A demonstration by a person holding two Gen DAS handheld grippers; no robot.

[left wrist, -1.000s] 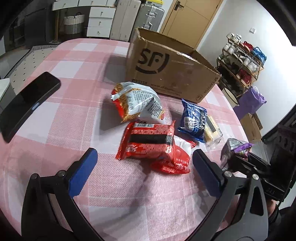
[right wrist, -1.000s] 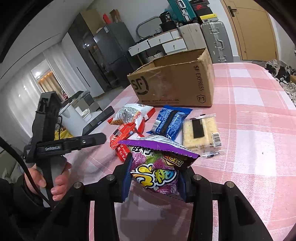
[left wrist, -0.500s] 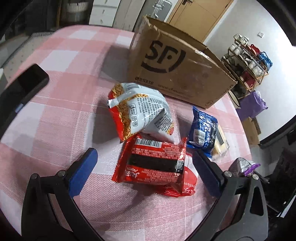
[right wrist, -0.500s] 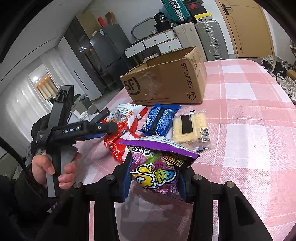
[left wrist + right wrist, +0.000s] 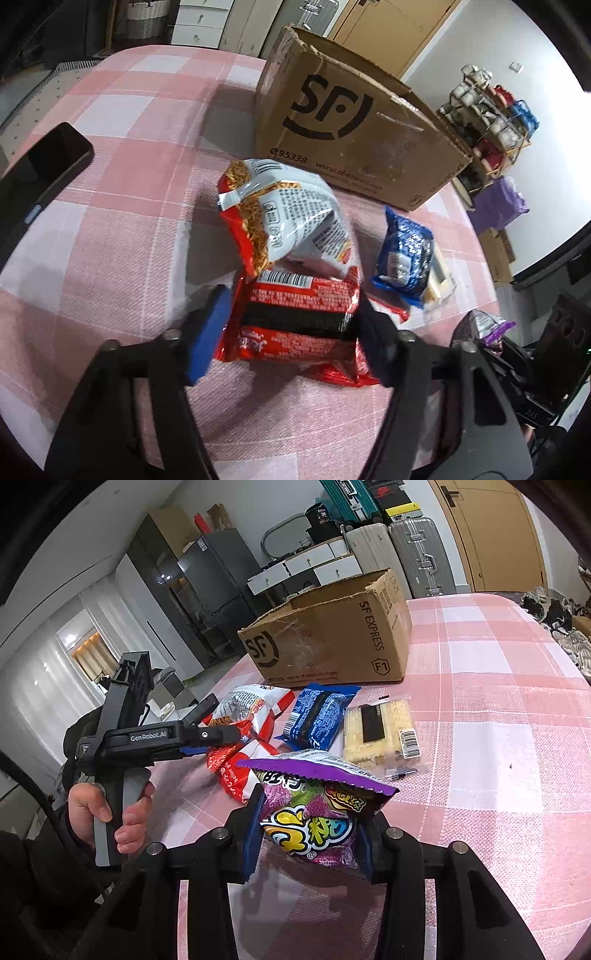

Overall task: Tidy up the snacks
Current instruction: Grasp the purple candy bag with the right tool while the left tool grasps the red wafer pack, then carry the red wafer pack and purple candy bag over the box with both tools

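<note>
My left gripper has its blue pads closed against both ends of a red snack packet lying on the pink checked tablecloth. A white and red noodle bag leans just behind it, and a blue packet lies to the right. My right gripper is shut on a purple candy bag and holds it above the table. In the right wrist view the left gripper sits over the red packets, beside the blue packet and a clear cracker pack.
An open SF cardboard box stands behind the snacks, also in the right wrist view. A black phone lies at the table's left edge. A shelf of cups stands by the far wall.
My left gripper moved forward and down and closed its fingers from wide open onto the red packet. The right gripper kept holding the purple bag nearly still.
</note>
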